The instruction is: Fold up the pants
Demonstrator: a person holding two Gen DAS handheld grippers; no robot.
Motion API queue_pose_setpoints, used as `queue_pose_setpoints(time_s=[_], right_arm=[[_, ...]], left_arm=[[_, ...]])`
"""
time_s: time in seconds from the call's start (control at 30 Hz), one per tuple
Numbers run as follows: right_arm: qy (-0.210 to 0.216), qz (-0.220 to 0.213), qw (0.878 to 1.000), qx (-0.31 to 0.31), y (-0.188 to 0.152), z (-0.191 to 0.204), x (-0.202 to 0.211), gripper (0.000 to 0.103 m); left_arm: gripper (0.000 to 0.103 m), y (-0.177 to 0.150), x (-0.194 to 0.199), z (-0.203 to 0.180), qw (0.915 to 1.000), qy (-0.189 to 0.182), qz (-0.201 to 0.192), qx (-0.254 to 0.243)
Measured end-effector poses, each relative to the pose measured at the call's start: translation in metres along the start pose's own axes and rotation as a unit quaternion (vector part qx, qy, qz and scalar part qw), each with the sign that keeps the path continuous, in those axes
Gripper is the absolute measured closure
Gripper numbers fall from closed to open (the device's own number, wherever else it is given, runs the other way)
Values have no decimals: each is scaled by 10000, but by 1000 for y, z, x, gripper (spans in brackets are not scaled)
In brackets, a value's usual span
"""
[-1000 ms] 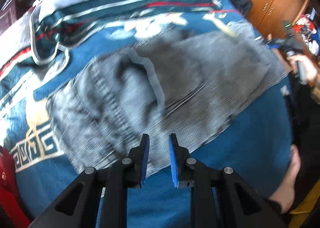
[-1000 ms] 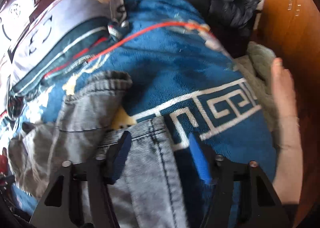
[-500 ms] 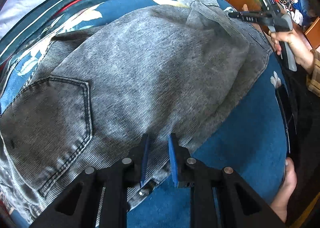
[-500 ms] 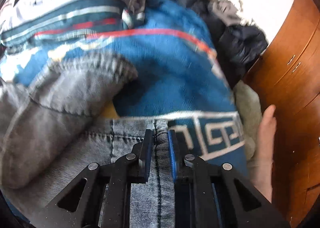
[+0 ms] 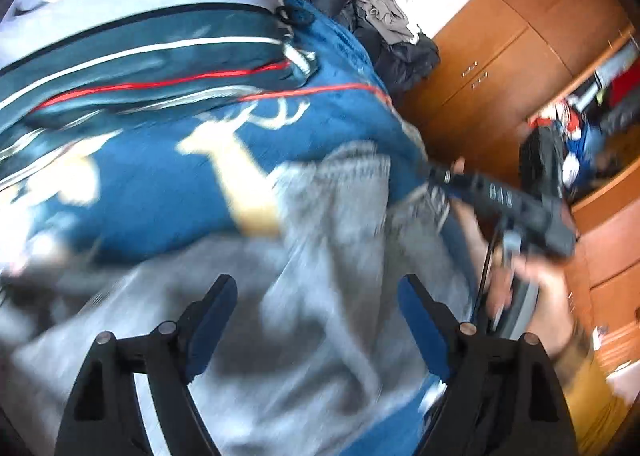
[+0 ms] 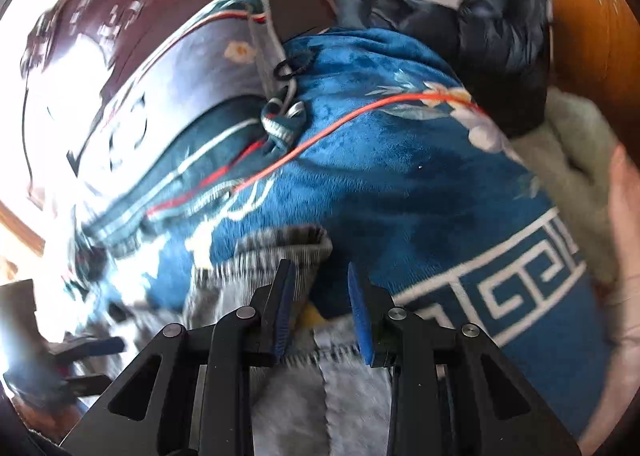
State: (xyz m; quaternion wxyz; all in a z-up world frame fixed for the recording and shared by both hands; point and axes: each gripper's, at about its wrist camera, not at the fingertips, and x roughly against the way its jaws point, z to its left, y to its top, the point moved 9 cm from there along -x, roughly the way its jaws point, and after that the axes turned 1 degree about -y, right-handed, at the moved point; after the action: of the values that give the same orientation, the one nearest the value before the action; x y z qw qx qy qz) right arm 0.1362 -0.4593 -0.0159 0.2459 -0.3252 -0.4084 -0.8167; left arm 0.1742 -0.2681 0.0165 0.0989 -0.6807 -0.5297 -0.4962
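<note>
Grey denim pants (image 5: 320, 256) lie folded over on a blue patterned blanket (image 5: 160, 184), blurred by motion. My left gripper (image 5: 316, 296) hovers just over them, its jaws opening wide with nothing pinched between them. To its right, my right gripper (image 5: 440, 178) reaches to the pants' far edge. In the right wrist view, the right gripper (image 6: 320, 284) has its jaws opening a little. The pants (image 6: 352, 388) lie under and between its fingers, and the pads do not press on the cloth. A cuffed end (image 6: 288, 244) sits just ahead on the blanket (image 6: 400, 176).
A striped teal and grey quilt (image 5: 140, 56) lies at the bed's head. Dark clothes (image 6: 460, 16) are piled beside a wooden wardrobe (image 5: 500, 56). A person's hand (image 6: 624, 216) is at the bed's right edge. An open cupboard (image 5: 580, 136) holds coloured clothes.
The left gripper swept across the bed toward the right gripper with the pants' edge, then opened wide. The right gripper shut on the denim edge, and its jaws have now parted.
</note>
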Motion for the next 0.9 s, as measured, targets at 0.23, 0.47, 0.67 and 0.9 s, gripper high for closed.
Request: queue_pose_setpoints(time_s=[0.23, 0.47, 0.67, 0.9], right_arm=[[868, 535, 9899, -986, 8, -9, -33, 60], [959, 1080, 9844, -1009, 14, -3, -59, 71], [592, 974, 9920, -547, 12, 6, -58, 88], [734, 308, 9965, -260, 18, 13, -2, 84]], left_arm=[[20, 34, -67, 0, 9984, 30, 216, 521], [73, 21, -75, -1, 9993, -7, 118, 350], [85, 26, -35, -33, 9985, -360, -409, 89], [84, -5, -17, -113, 9920, -996, -407, -659]])
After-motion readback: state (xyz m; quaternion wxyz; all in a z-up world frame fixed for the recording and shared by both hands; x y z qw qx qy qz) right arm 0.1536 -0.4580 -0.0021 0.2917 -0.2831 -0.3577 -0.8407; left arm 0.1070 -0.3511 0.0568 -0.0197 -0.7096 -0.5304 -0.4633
